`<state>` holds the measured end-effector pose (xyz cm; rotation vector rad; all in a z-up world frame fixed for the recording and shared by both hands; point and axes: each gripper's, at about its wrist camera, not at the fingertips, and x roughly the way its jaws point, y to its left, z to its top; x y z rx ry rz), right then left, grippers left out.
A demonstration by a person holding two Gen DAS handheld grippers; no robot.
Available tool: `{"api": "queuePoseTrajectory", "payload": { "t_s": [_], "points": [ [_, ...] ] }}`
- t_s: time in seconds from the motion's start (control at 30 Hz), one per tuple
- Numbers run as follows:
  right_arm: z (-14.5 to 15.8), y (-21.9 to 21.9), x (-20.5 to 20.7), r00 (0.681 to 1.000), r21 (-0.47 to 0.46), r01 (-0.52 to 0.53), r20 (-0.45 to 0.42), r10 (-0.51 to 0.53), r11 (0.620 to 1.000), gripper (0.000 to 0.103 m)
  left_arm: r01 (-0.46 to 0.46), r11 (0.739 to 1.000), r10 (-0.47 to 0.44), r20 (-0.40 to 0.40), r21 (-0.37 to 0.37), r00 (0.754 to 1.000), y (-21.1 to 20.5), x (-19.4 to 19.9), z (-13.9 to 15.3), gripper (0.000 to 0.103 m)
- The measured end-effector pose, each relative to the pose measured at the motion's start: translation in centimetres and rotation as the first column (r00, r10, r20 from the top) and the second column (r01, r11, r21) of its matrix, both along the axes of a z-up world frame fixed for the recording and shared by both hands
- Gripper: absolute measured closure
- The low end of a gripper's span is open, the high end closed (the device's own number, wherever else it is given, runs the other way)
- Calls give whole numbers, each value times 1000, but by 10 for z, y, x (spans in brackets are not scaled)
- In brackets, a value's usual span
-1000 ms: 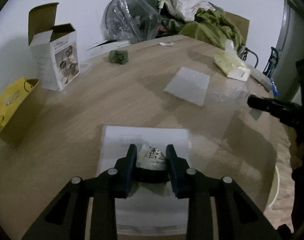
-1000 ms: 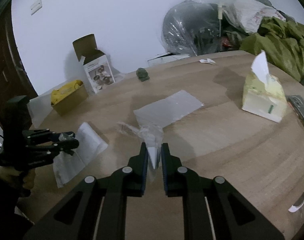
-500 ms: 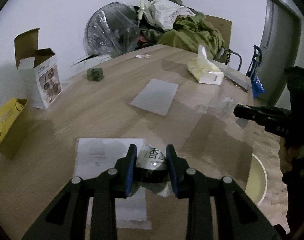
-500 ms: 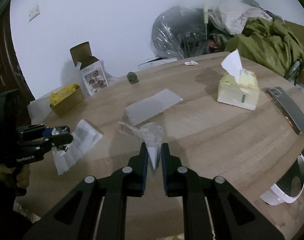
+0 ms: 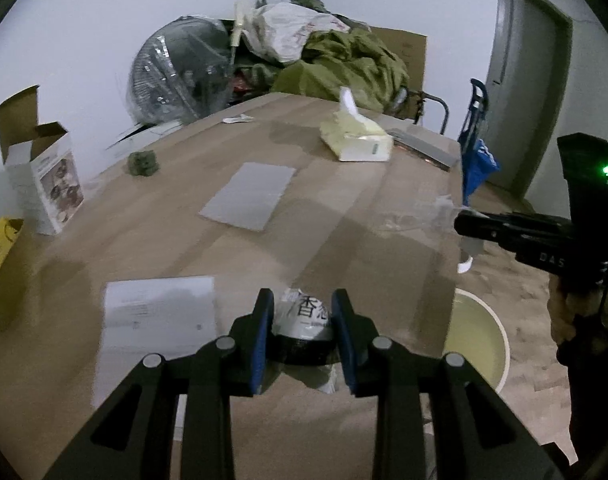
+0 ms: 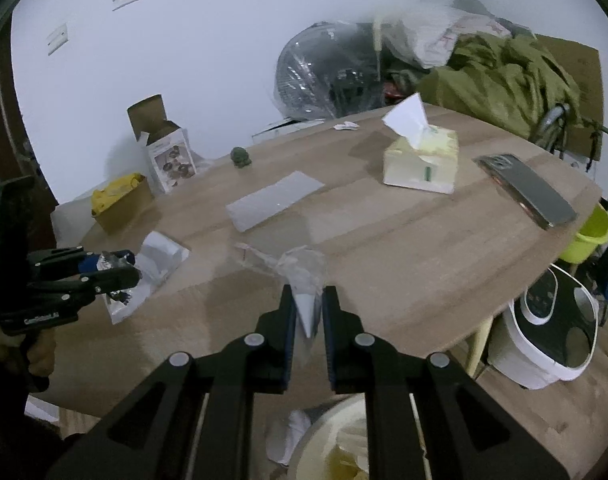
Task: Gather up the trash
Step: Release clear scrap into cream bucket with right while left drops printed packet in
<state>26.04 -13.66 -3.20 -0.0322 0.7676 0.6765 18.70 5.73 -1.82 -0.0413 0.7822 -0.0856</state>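
In the left wrist view my left gripper (image 5: 303, 320) is shut on a crumpled silver-and-black snack wrapper (image 5: 304, 314) with printed characters, held above the table's near edge. My right gripper (image 6: 307, 304) is shut on a clear plastic wrapper (image 6: 300, 270) with a white paper cone inside. Each gripper shows in the other's view: the right gripper (image 5: 460, 226) at the right with its plastic (image 5: 440, 210), the left gripper (image 6: 130, 270) at the left with its wrapper. A cream round bin (image 5: 484, 344) stands on the floor by the table; its rim (image 6: 324, 424) lies just under my right gripper.
On the wooden table (image 6: 384, 248) lie a grey sheet (image 5: 250, 196), a white printed paper (image 5: 160, 312), a tissue box (image 6: 422, 162), a dark flat device (image 6: 526, 194), a small green lump (image 6: 241, 157) and open cartons (image 6: 166, 156). A white cooker (image 6: 544, 336) and green bucket (image 6: 592, 236) stand on the floor.
Both grippers have drawn back from the table's middle toward its edge, each keeping its wrapper. The cream bin and the floor have come into view.
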Motion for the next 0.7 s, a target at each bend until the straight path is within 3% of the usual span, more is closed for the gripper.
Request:
{"api": "queuePoseTrajectory", "payload": {
  "t_s": [0.4,0.7],
  "points": [
    [-4,-58,-23,993,-27,116,-3,-116,993,91,131,991,-130,29,-24,991,-54,2,-1,74],
    [-21,-111,-47,973,-60,224,-42,-227,973,91,245,968,-245,18,-45,969,-99,6,-10,74]
  ]
}}
